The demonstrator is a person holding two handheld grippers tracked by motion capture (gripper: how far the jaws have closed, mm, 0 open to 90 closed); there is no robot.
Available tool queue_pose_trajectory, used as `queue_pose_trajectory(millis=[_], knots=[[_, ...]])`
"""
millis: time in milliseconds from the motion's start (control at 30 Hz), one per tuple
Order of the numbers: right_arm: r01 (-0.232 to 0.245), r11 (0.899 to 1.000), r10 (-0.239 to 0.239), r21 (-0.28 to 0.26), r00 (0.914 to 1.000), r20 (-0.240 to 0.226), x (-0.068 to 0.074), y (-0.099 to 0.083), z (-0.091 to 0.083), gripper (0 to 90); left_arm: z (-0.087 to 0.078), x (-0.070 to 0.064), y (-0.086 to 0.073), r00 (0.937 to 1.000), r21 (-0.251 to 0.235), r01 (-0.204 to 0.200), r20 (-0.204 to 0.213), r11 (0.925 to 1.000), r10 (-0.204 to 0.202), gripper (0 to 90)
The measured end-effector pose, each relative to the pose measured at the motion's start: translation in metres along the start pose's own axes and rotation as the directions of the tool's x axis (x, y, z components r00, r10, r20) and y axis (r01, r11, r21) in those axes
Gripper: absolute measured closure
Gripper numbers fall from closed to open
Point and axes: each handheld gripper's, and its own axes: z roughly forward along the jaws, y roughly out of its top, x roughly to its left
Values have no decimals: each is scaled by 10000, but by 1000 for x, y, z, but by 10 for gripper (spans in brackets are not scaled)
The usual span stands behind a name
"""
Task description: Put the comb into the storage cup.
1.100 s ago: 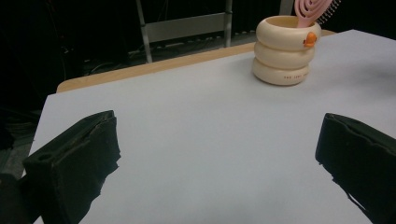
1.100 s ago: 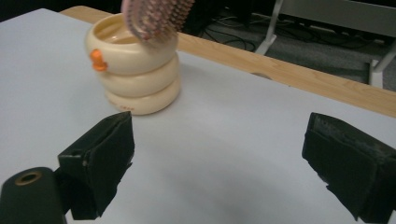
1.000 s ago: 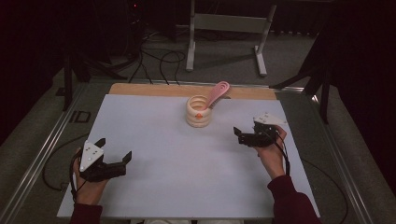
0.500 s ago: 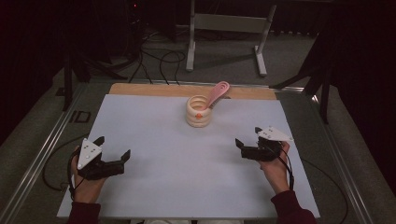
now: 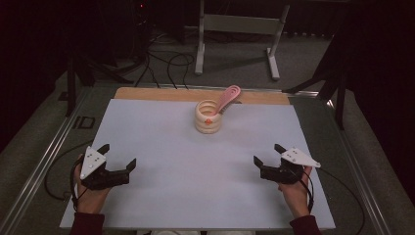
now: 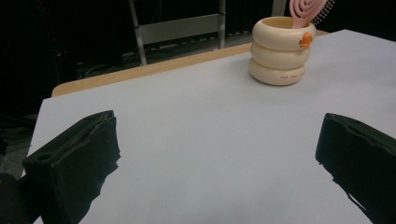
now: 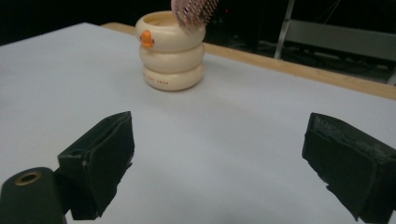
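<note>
Inside the cup (image 5: 208, 117) the brush (image 5: 228, 96) stands, so that looks done; near of it, left gripper (image 5: 119, 165) and right gripper (image 5: 266, 157) rest, jaws apart, empty.

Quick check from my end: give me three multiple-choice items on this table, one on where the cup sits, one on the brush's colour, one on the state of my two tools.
1. Where does the ringed cup stand?
A. toward the far edge of the white sheet, near its middle
B. at the near left corner
C. between the left tool's jaws

2. What colour is the hairbrush in the cup?
A. blue
B. pink
C. green

3. How are the left tool and the right tool?
A. both shut on the cup
B. left shut, right open
C. both open and holding nothing

Answers:
1 A: the high view shows the cup far across the white sheet, apart from both tools.
2 B: its looped handle is pink, leaning out over the rim.
3 C: each gripper view shows its jaws spread wide over bare sheet.
</note>
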Motion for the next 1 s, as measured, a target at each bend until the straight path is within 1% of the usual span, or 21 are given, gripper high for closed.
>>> queue_pose_trajectory(millis=[100, 200, 267, 367, 400, 533, 600, 667, 767, 1000], knots=[[88, 9999, -88, -72, 9999, -52, 4, -4, -3, 92, 1, 0, -1, 10000, -27, 27, 34, 10000, -27, 1], [40, 9998, -44, -207, 9998, -201, 7, -8, -6, 92, 1, 0, -2, 10000, -64, 12, 31, 10000, -12, 1], [52, 9998, -57, -215, 9998, -203, 8, -9, -6, 92, 1, 1, -2, 10000, -67, 24, 29, 10000, -23, 1], [200, 9996, -204, -195, 9996, -206, 12, -13, -9, 92, 0, 2, -2, 10000, -115, 21, 23, 9999, -21, 1], [196, 9996, -200, -210, 9996, -175, 12, -14, -10, 92, 0, 2, -3, 10000, -166, 52, 21, 9998, -52, 1], [29, 9995, -41, -330, 9994, -348, 12, -17, -13, 91, -1, 3, -4, 9999, -258, 112, 68, 9996, -110, 1], [53, 9994, -64, -329, 9994, -351, 13, -17, -13, 92, -1, 3, -5, 9998, -291, 158, 115, 9995, -154, 1], [51, 9995, -61, -325, 9995, -325, 13, -17, -14, 91, -1, 2, -7, 9998, -321, 149, 146, 9994, -145, 1], [25, 9988, -38, -495, 9996, -267, 14, -17, -16, 91, -2, 2, -10, 9997, -450, 91, 235, 9989, -80, 1], [5, 9977, -22, -677, 9997, -242, 13, -15, -20, 91, -1, -3, -13, 9992, -471, -95, 383, 9988, 113, 1]])
